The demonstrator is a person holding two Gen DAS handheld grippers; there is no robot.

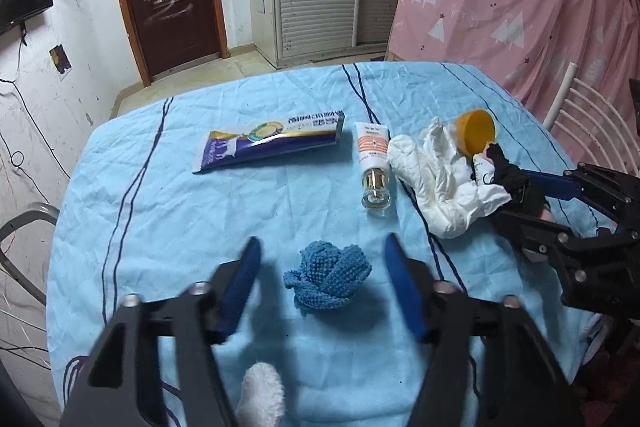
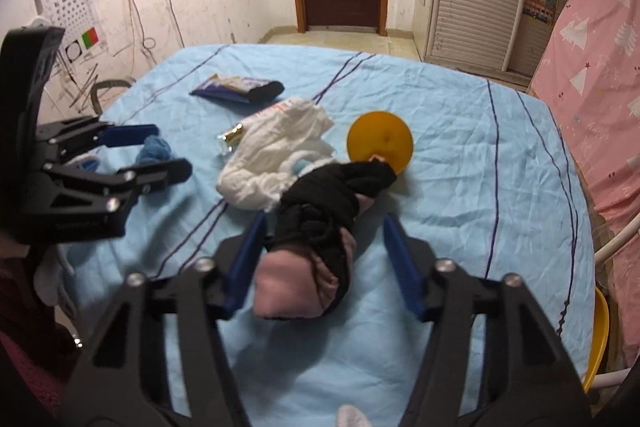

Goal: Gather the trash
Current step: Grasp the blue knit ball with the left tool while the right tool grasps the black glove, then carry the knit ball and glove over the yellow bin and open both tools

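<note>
A knotted blue knit cloth (image 1: 328, 275) lies on the light blue tablecloth (image 1: 160, 227) between the fingers of my left gripper (image 1: 322, 241); the pads stand apart from it on both sides, so the gripper is open. My right gripper (image 2: 325, 221) straddles a black and pink sock bundle (image 2: 320, 227), and a gap shows at its right finger, so it is open too. Behind the bundle are a crumpled white bag (image 2: 276, 155) and an orange cup (image 2: 380, 143) on its side. A purple snack wrapper (image 1: 272, 143) and a white tube (image 1: 374, 155) lie further back.
A white slatted chair (image 1: 592, 123) stands at the table's right edge and a grey chair (image 1: 24, 227) at its left. A pink curtain (image 1: 520, 7) hangs close on the right. A white-gloved fingertip (image 1: 260, 395) shows under my left gripper.
</note>
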